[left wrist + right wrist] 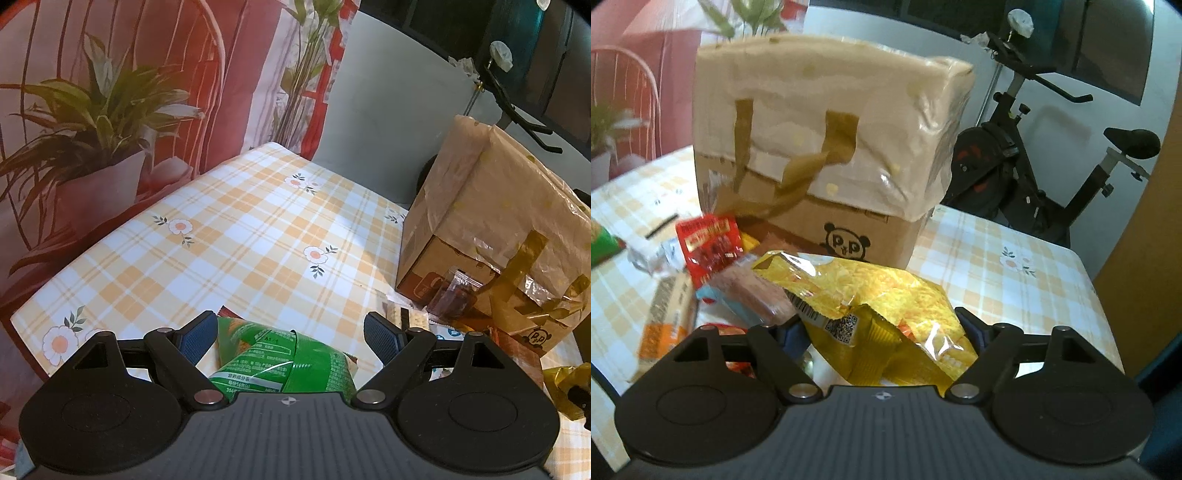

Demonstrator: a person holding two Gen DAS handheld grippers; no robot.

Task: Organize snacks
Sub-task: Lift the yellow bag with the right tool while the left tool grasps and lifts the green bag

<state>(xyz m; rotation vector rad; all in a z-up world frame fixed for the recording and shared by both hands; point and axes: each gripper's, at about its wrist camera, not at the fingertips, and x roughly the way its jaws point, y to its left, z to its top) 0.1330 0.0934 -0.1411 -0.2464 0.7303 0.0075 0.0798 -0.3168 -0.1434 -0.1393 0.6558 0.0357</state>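
Two wrist views over a bench (266, 236) w/ yellow-check flowered cloth. Left hand-held gripper (290, 338) tilted down toward the near edge of the bench, jaws apart, blue pads (197, 338) standing either side of a green snack bag (291, 365); left pad close to the bag's edge, right pad clearly off it, so bag between the jaws but not pinched. Probably parked there to steady or pick the bag once the other side is done. Right hand-held gripper (882, 332) also angled down, pointed at a cardboard box (827, 147) part-wrapped in pale plastic w/ gold tape, standing toward the far right part of the bench. Crinkled yellow snack bag (871, 306) filling the gap between its fingers, bulging over both tips; appears clamped on it, though pad contact hidden by the foil, so not certain. Bag looks raised off the cloth, likely being taken clear of the pile for sorting. Loose pile of other snacks against the box's front: red packet (709, 243), brown-filled pack (750, 291), orange-and-white wrapper (665, 317) nearer the left edge. Exercise bike (1034, 158) beyond the bench's far right corner.
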